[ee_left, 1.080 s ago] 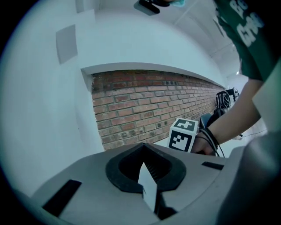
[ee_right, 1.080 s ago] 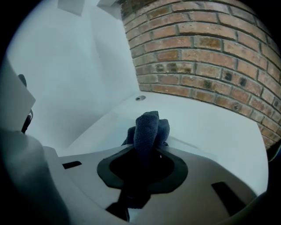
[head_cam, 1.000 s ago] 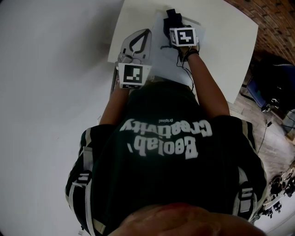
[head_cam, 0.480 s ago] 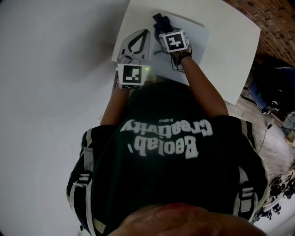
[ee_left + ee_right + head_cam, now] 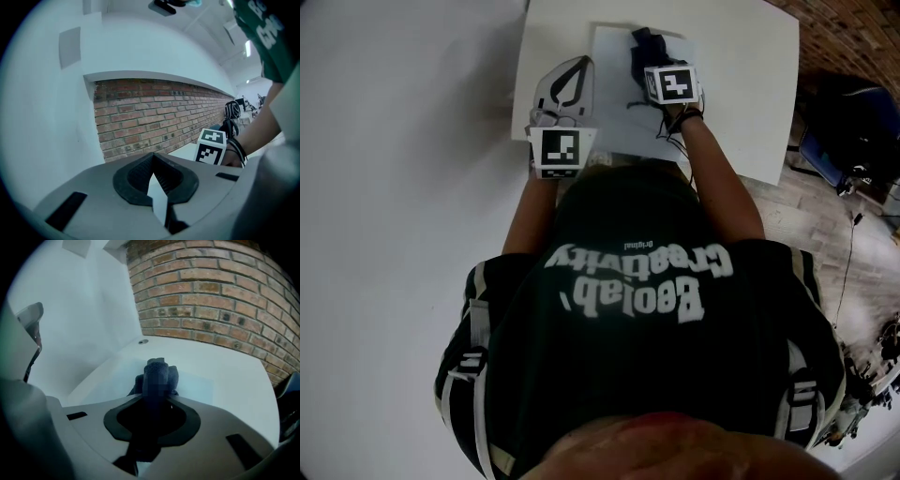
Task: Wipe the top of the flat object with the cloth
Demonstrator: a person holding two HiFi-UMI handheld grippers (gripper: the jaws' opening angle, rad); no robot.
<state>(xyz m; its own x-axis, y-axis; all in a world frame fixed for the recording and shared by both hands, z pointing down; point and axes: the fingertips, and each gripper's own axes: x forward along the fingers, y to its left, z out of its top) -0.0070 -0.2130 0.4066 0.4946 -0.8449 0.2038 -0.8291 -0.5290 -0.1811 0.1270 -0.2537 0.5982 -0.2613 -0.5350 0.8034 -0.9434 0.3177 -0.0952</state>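
The flat white object (image 5: 619, 117) lies on a white table (image 5: 741, 84). My right gripper (image 5: 649, 58) is shut on a dark blue cloth (image 5: 645, 42), which rests bunched on the flat object's far part. In the right gripper view the cloth (image 5: 157, 376) sticks out beyond the right gripper (image 5: 152, 401) onto the pale sheet (image 5: 199, 383). My left gripper (image 5: 577, 64) lies at the object's left edge, jaws together. In the left gripper view a thin white sliver (image 5: 158, 199) shows between the shut jaws of the left gripper (image 5: 154, 176).
The table's near edge (image 5: 712, 164) runs just beyond the person's torso. A brick wall (image 5: 220, 296) stands behind the table. Dark equipment and cables (image 5: 853, 141) sit on the floor to the right. A small round fitting (image 5: 144, 341) sits on the tabletop.
My right gripper swept left with the cloth across the flat object, then back to the right. The left gripper has stayed at the left edge.
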